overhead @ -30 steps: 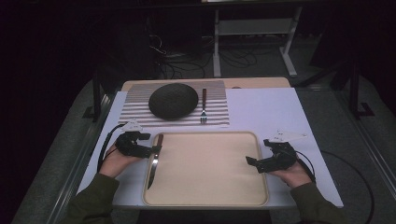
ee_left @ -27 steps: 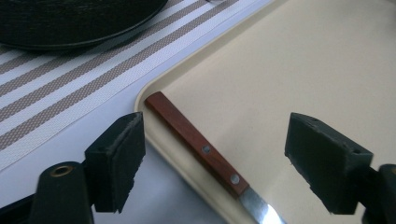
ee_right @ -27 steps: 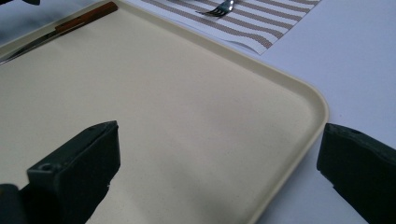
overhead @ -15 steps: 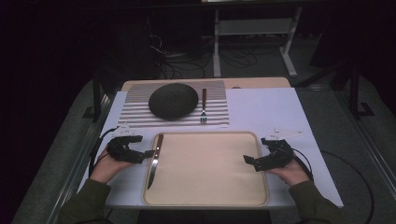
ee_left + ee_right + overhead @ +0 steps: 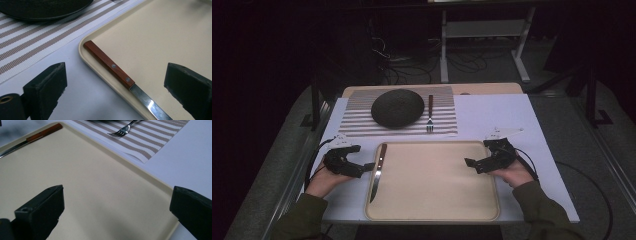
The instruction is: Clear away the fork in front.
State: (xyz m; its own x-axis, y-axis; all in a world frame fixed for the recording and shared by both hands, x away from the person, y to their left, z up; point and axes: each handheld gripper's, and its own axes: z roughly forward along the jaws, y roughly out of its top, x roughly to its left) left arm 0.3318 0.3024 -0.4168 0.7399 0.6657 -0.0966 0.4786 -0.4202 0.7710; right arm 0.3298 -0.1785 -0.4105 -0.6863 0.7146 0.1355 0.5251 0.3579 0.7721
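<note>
Knife placement looks just finished. High view: the wooden-handled steel knife lies along the left rim of the beige plastic tray, the left tool just beside it, the right tool over the right rim.

Left gripper view: its jaws have just been opening and stand apart, the knife between them, untouched.

Right gripper view: jaws apart over the bare tray. Next likely calls for reaching far toward the wooden-handled steel fork on the striped woven placemat.

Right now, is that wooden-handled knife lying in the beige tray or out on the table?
In. The wooden-handled knife lies flat along the left inner edge of the beige plastic tray, handle toward the striped placemat.
</note>
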